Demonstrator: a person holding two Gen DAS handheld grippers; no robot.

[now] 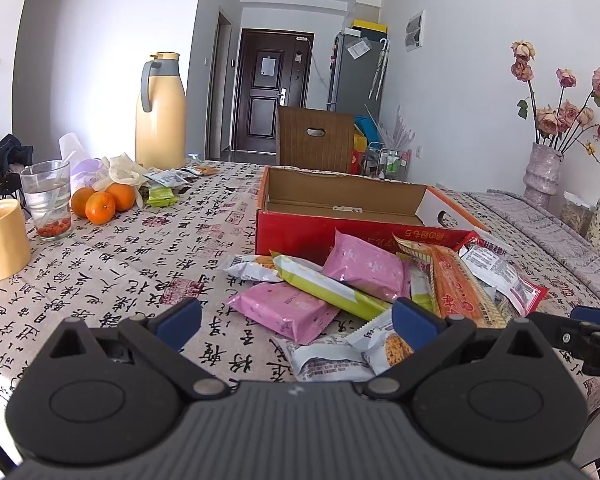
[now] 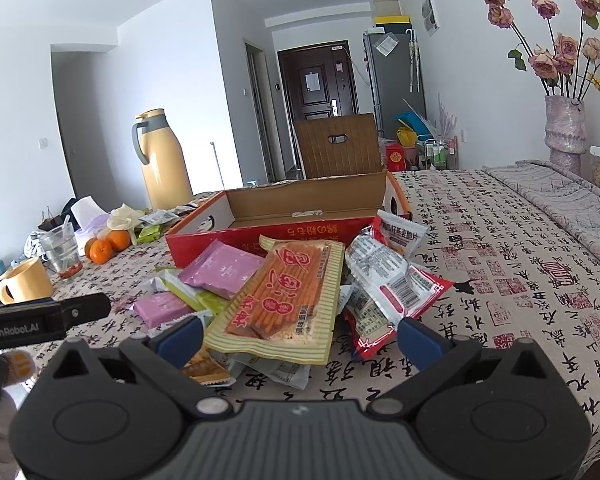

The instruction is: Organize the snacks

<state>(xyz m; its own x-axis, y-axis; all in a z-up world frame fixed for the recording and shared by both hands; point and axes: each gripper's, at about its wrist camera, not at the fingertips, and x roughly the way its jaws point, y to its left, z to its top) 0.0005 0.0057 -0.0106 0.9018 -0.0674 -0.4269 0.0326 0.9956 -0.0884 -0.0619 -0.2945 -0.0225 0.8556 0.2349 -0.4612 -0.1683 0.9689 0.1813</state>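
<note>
A table (image 1: 112,264) covered in a cloth printed with black calligraphy and red seals. On it, an open red cardboard box (image 1: 300,232), with a heap of snack packets (image 1: 364,280) spread in front of it. Toward the left lie three oranges (image 1: 102,202), a glass of water (image 1: 48,200), a yellow mug (image 1: 2,240) and a tall yellow thermos jug (image 1: 160,112). A patterned vase of dried roses (image 1: 542,176) stands at the far right.

Glossy plastic snack packets (image 2: 284,296) lie beside a matt cardboard box (image 2: 300,204).
</note>
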